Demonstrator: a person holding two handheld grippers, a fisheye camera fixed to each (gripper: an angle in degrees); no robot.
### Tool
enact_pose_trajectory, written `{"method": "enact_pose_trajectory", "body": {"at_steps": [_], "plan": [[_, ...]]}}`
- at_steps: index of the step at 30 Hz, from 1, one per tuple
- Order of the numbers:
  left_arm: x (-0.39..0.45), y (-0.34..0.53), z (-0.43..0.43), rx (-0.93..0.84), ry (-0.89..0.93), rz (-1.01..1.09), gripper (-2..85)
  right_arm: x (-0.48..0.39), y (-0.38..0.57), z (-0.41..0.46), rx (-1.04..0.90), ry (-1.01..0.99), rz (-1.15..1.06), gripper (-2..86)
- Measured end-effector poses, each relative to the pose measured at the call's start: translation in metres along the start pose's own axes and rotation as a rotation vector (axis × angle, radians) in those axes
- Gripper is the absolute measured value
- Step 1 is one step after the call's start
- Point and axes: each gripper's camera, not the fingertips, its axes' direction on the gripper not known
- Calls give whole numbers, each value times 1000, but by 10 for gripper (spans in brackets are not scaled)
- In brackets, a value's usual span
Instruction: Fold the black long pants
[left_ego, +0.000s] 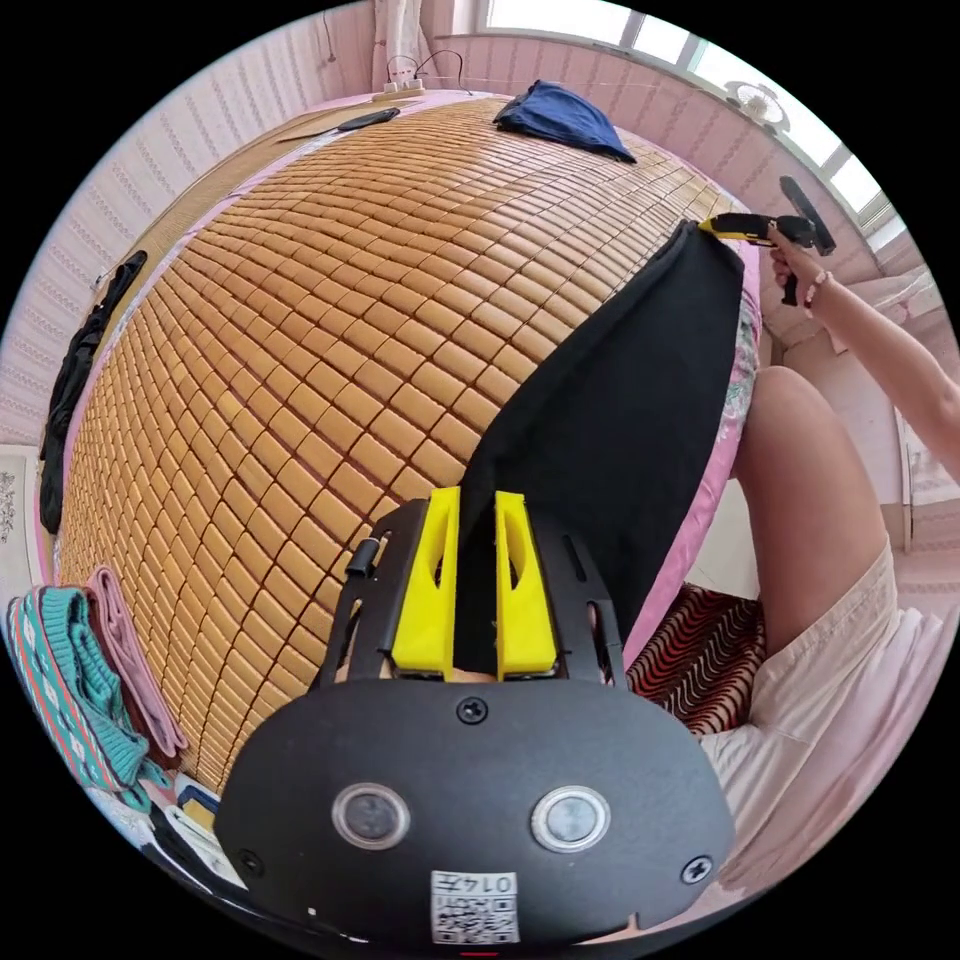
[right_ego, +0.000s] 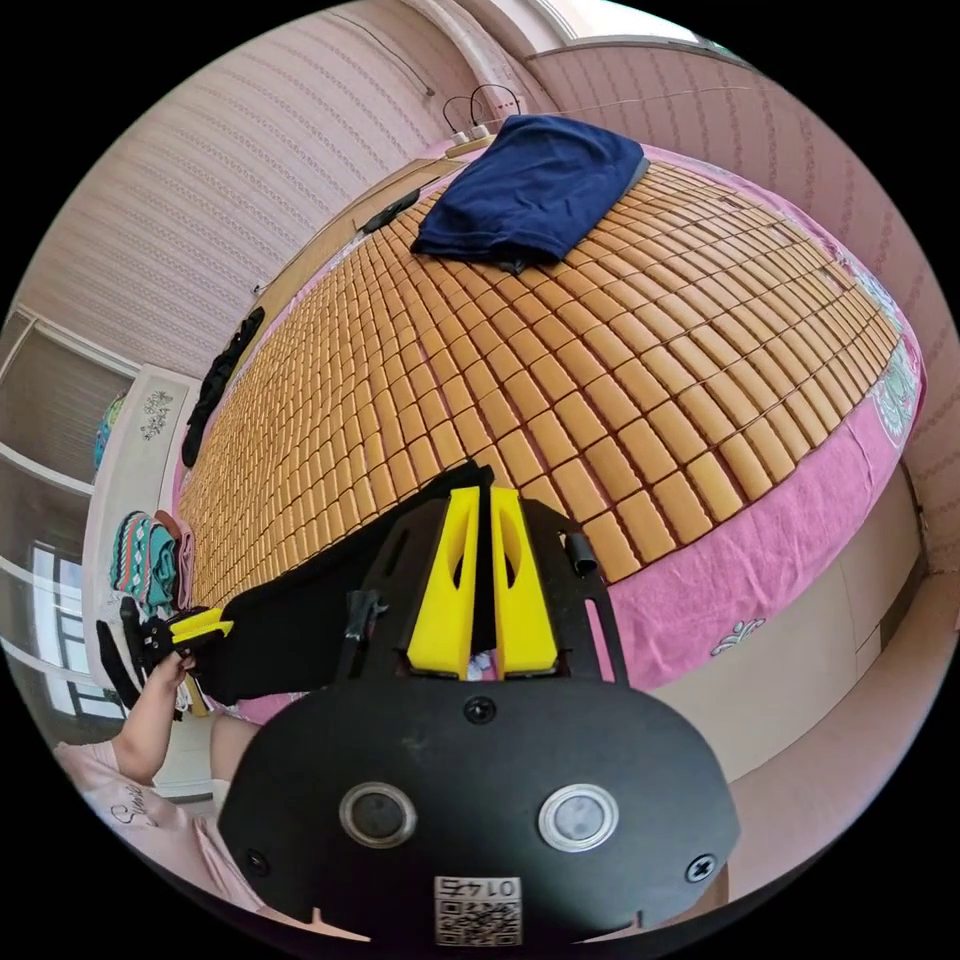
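The black long pants (left_ego: 615, 400) lie stretched along the near edge of a bed covered by a bamboo mat (left_ego: 330, 330). My left gripper (left_ego: 477, 495) is shut on one end of the pants, black cloth pinched between its yellow jaws. At the far end, the right gripper (left_ego: 712, 226) grips the other end of the pants, held by a hand. In the right gripper view my right gripper (right_ego: 481, 492) is shut on the black pants (right_ego: 310, 610), which run off left to the left gripper (right_ego: 212, 625).
A folded navy garment (right_ego: 535, 190) lies at the far side of the mat (right_ego: 620, 360). Dark clothing (left_ego: 75, 370) hangs off the bed's left edge. Knitted teal and pink clothes (left_ego: 75, 680) are stacked nearby. A pink sheet (right_ego: 790, 540) edges the bed. The person's leg (left_ego: 810, 480) stands beside it.
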Motion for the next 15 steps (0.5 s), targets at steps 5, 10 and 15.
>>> {"method": "enact_pose_trajectory", "body": {"at_steps": [5, 10, 15], "plan": [[-12, 6, -10, 49, 69, -30, -6, 2, 16, -7, 66, -60, -60, 12], [-20, 14, -28, 99, 132, -7, -9, 2, 17, 13, 50, -67, -87, 10], [-37, 9, -15, 104, 144, -76, -9, 5, 7, 59, 17, -98, -48, 10]]}}
